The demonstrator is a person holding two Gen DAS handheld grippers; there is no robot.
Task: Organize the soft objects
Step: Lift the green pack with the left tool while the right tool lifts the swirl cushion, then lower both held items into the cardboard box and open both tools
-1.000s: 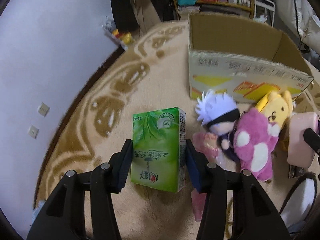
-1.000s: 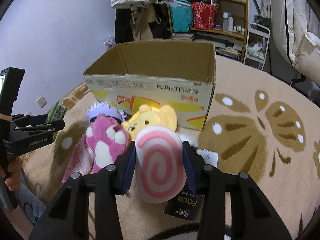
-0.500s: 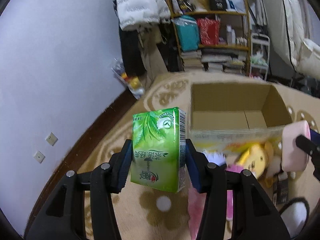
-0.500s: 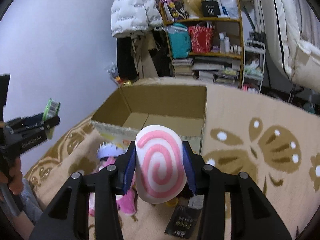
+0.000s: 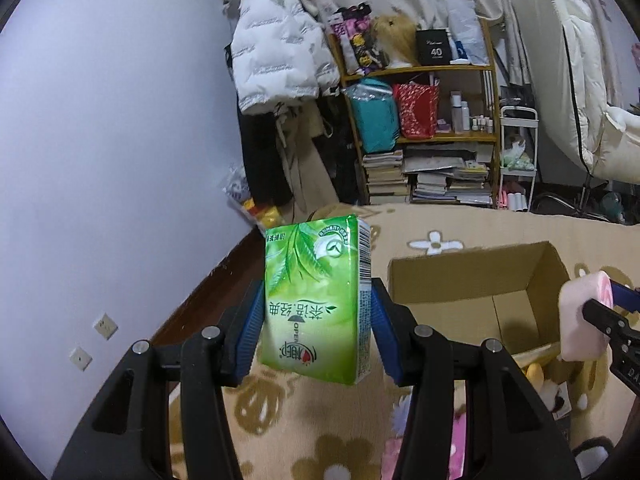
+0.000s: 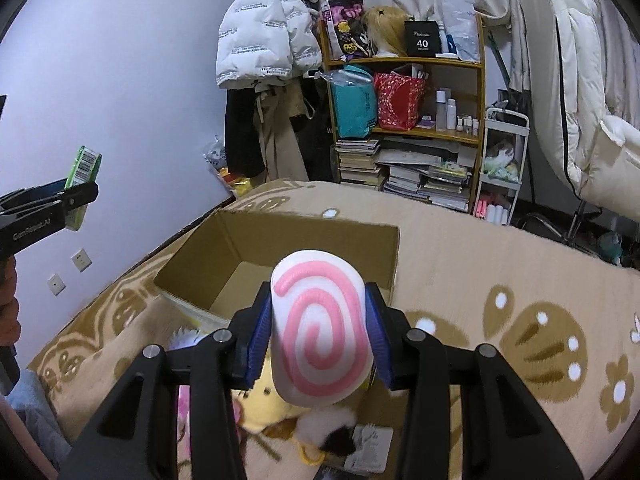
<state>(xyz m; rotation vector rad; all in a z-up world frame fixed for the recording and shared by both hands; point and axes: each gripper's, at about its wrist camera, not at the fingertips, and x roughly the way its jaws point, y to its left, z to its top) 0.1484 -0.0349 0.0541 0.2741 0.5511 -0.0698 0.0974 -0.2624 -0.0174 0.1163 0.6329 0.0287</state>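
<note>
Both grippers raised, each clamped on a load.

The left gripper (image 5: pixel 316 316) is closed on a green tissue pack (image 5: pixel 314 304); the right gripper (image 6: pixel 318 334) is pressed against a pink-swirl plush (image 6: pixel 320 328).

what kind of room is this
Most likely a lived-in bedroom or small apartment room. A wooden shelf holds bags, bottles and stacked books, a white puffer jacket hangs by the wall, and a patterned beige rug covers the floor where an open cardboard box sits.
</note>
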